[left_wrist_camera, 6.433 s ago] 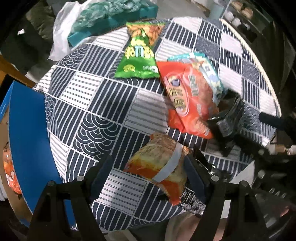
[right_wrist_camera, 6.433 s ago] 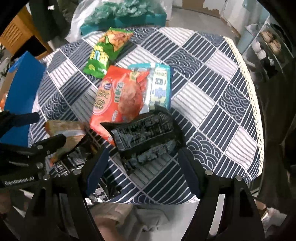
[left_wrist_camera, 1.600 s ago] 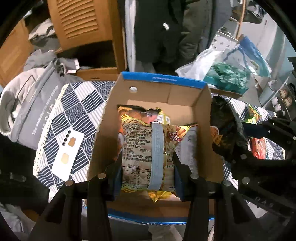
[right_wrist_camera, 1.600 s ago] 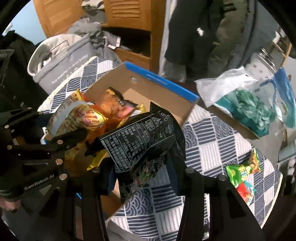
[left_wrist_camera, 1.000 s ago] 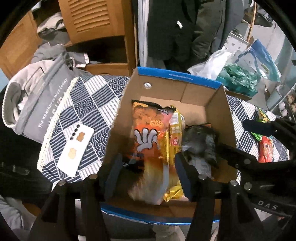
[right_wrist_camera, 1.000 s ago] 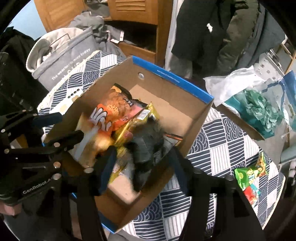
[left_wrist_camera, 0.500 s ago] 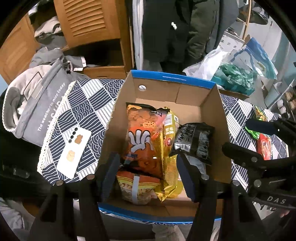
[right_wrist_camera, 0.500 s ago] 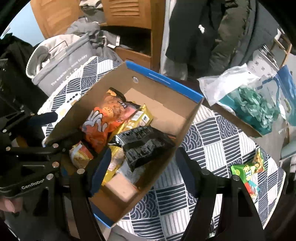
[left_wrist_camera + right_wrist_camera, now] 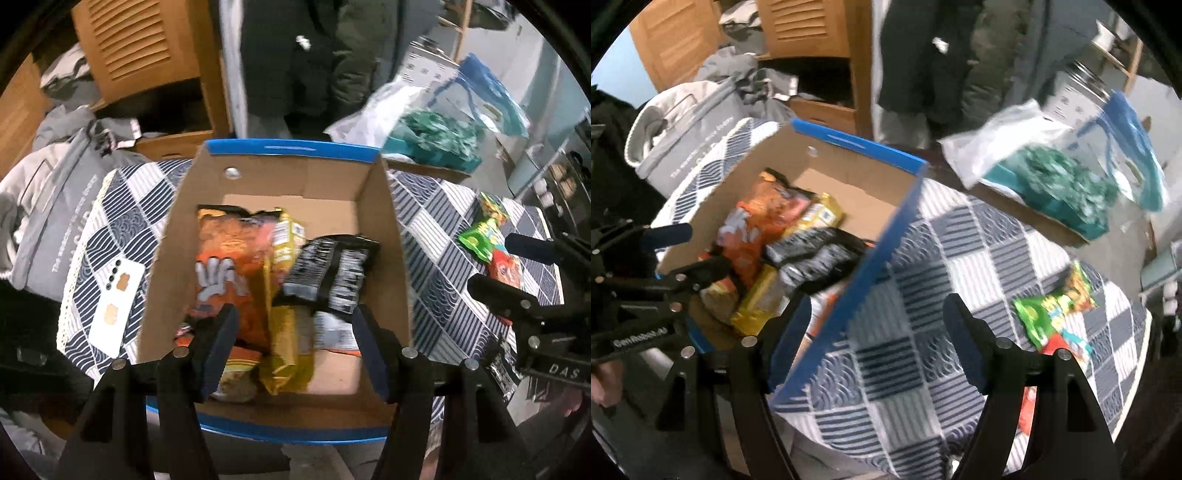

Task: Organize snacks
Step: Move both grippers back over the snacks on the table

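A cardboard box (image 9: 384,206) with blue edges holds several snack packets: an orange one (image 9: 229,258), a yellow one (image 9: 284,325), a black one (image 9: 332,273) and the orange-red one with a pale band (image 9: 236,373) at the near end. My left gripper (image 9: 293,347) is open and empty above the box's near end. My right gripper (image 9: 875,332) is open and empty, over the box's right wall (image 9: 864,273) and the tablecloth. A green packet (image 9: 1052,310) and a red packet (image 9: 1067,347) lie on the table to the right.
The box stands on a table with a navy and white patterned cloth (image 9: 923,369). A white phone (image 9: 116,299) lies left of the box. A grey bag (image 9: 48,206) sits at the far left. A teal tray under plastic bags (image 9: 1056,184) stands behind.
Both grippers have let go of their packets, which now lie in the box. The right gripper has swung to the right, toward the table with the green and red packets.
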Motion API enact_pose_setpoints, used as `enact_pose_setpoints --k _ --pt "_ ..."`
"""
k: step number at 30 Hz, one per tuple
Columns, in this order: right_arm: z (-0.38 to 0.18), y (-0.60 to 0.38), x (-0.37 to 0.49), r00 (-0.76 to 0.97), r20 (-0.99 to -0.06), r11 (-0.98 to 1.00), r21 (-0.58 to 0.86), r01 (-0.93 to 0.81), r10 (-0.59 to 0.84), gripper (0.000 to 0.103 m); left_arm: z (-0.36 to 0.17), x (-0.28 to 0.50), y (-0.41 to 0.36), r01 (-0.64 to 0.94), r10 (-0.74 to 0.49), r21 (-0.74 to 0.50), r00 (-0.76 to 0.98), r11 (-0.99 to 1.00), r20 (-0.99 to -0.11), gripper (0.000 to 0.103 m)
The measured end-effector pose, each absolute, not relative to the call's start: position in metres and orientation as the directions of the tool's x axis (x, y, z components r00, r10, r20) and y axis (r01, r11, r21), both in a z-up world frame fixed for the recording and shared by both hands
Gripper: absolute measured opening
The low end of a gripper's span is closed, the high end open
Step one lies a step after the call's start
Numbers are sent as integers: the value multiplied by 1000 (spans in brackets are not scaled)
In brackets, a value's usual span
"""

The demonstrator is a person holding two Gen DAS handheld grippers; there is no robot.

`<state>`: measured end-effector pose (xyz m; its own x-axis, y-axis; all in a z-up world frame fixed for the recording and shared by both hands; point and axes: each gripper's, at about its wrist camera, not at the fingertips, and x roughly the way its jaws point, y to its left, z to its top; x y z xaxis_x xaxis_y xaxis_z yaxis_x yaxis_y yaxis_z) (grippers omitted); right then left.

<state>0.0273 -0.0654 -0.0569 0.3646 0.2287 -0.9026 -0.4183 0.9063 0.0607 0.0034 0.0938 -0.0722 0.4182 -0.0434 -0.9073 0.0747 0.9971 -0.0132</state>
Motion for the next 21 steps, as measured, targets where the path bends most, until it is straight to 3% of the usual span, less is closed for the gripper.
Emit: enact_pose_setpoints --k 16,21 --pt "-72 -179 -7 377 -918 965 24 -260 124 74 -77 -14 5 259 -51 60 402 964 -914 67" --pt "-83 -209 -14 364 -927 980 16 -200 90 74 -89 -21 -30 316 -61 63 366 947 -929 73"
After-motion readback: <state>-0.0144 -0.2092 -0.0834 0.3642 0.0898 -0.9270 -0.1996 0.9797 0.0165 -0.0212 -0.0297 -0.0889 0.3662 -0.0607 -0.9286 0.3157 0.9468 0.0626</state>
